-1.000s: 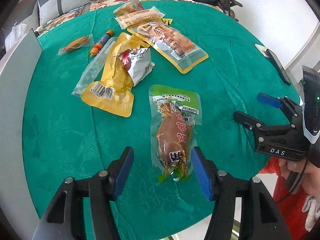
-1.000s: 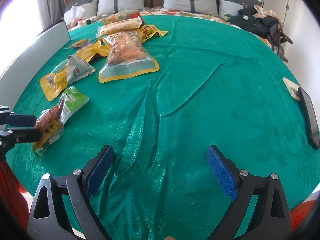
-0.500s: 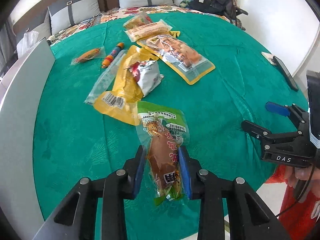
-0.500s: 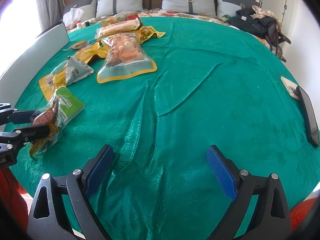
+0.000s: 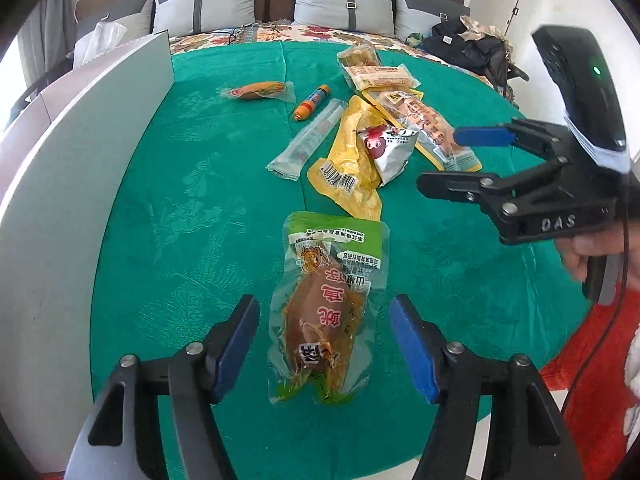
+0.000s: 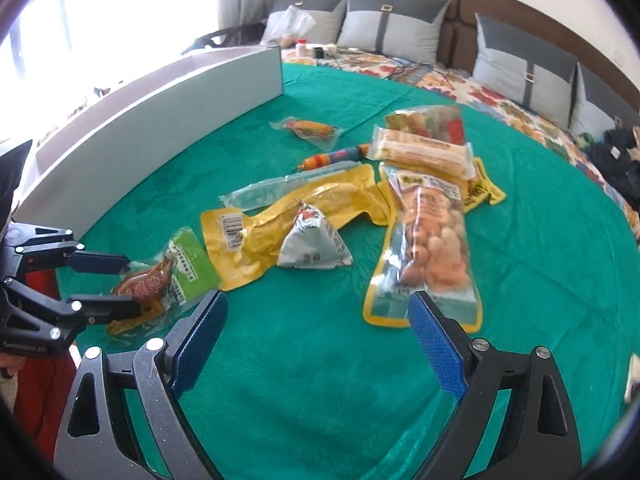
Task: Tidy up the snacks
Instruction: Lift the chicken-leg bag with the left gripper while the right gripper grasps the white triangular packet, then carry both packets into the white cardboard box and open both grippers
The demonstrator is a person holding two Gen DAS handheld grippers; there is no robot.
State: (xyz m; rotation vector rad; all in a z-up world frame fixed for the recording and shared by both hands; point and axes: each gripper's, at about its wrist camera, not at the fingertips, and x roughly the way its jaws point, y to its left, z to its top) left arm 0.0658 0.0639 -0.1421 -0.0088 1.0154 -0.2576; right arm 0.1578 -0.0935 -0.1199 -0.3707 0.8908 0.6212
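Observation:
A green-topped packet with a brown drumstick (image 5: 326, 312) lies on the green tablecloth between the fingers of my open left gripper (image 5: 324, 344); the jaws stand wide and do not touch it. It also shows in the right wrist view (image 6: 160, 280). My right gripper (image 6: 316, 340) is open and empty, near a clear packet of orange nuts (image 6: 430, 248). A yellow pouch (image 6: 280, 220), a small silver packet (image 6: 314, 246), a long clear wrapper (image 5: 308, 140), a sausage stick (image 5: 312, 102) and more packets lie in the middle.
A long white box (image 6: 152, 120) stands along the left side of the round table (image 6: 520, 240). A sofa with grey cushions (image 5: 208, 8) lies behind. A black bag (image 5: 472, 44) sits at the far right. A dark flat device (image 6: 632, 376) lies at the right edge.
My left gripper, shut on the drumstick packet half a second ago, has opened and the packet lies on the cloth. My right gripper has swung left toward the snack pile.

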